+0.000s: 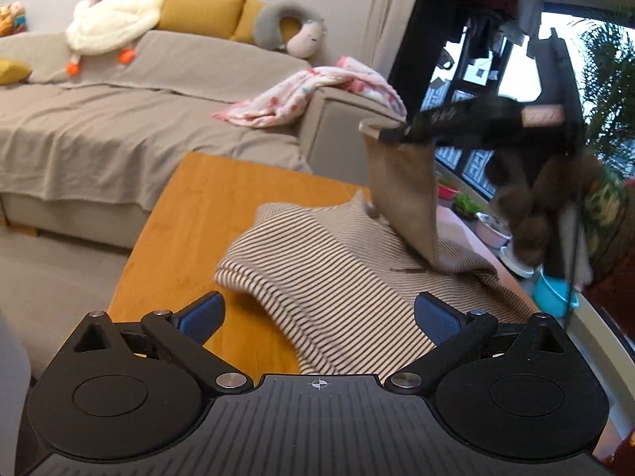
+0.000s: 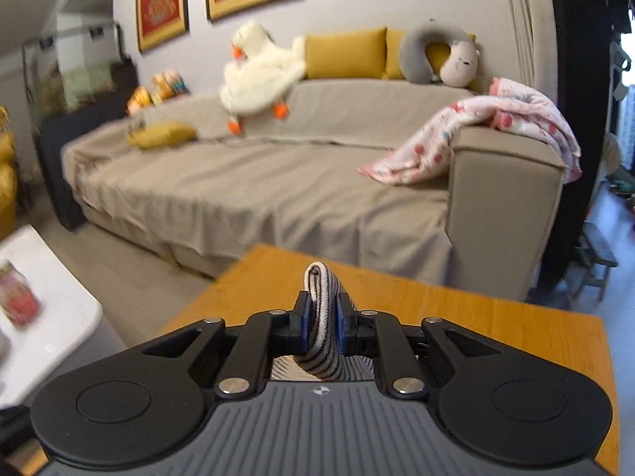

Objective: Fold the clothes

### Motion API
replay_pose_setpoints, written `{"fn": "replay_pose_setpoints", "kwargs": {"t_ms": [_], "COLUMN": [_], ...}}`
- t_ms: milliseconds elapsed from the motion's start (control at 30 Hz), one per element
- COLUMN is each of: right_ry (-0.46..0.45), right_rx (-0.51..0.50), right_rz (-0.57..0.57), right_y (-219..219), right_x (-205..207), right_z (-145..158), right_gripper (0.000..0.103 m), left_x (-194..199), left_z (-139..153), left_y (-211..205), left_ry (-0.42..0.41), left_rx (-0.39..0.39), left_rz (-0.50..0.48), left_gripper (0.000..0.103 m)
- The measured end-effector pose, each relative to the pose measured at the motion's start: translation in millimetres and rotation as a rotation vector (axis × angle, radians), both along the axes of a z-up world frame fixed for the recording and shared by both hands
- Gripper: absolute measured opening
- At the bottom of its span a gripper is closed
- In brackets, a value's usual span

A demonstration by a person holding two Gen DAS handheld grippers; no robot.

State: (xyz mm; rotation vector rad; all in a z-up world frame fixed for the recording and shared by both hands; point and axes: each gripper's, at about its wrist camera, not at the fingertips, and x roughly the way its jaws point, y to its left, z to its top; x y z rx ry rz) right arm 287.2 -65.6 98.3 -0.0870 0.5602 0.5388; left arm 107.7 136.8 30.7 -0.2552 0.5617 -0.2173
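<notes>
A brown-and-cream striped garment lies rumpled on the wooden table. My left gripper is open just above its near edge, with cloth running between the blue pads but not pinched. At the upper right my right gripper holds one end of the garment up, so a plain beige flap hangs down to the table. In the right wrist view that gripper is shut on a rolled fold of the striped cloth, which sticks up past the pads over the table.
Beyond the table stands a grey-covered sofa with a pink blanket over its armrest and a white goose plush. Pots and bowls sit by the window on the right. A white side table is at the left.
</notes>
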Motion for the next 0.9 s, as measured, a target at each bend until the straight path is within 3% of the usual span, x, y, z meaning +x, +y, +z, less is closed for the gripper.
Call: {"fn": "replay_pose_setpoints", "kwargs": {"t_ms": [100, 167, 333, 433, 533, 600, 700, 800, 900], "right_ry": [0.039, 0.053, 0.042, 0.101, 0.232, 0.324, 0.331, 0.386, 0.589], "right_rx": [0.028, 0.081, 0.093, 0.097, 0.097, 0.083, 0.139, 0.248, 0.385], "right_rz": [0.043, 0.05, -0.005, -0.076, -0.197, -0.258, -0.272, -0.205, -0.095], "right_y": [6.1, 0.4, -30.3, -60.2, -94.5, -113.9, -128.4, -138.8, -140.0], "right_x": [-10.5, -17.0, -13.2, -8.7, 1.4, 8.7, -5.4, -31.9, -64.6], "right_z": [-8.9, -4.8, 3.9, -15.0, -56.0, -85.7, -77.1, -53.0, -54.0], "right_gripper": [0.029, 0.049, 0.056, 0.056, 0.056, 0.048, 0.048, 0.048, 0.045], "left_x": [0.4, 0.7, 0.4, 3.0, 6.9, 10.3, 13.9, 12.8, 11.8], "left_z": [-1.6, -2.4, -4.4, -5.4, -7.0, -6.7, -3.0, 0.8, 4.0], "left_y": [3.2, 3.6, 1.1, 1.8, 2.0, 0.9, 4.0, 13.3, 22.1], "left_ry": [0.007, 0.009, 0.013, 0.016, 0.028, 0.04, 0.047, 0.042, 0.039], "left_rx": [-0.009, -0.011, -0.016, -0.022, -0.031, -0.033, -0.034, -0.06, -0.09], "left_rz": [0.002, 0.001, -0.003, -0.005, -0.007, 0.001, 0.04, 0.094, 0.145], "left_gripper": [0.103, 0.103, 0.103, 0.103, 0.103, 0.103, 0.103, 0.103, 0.103]}}
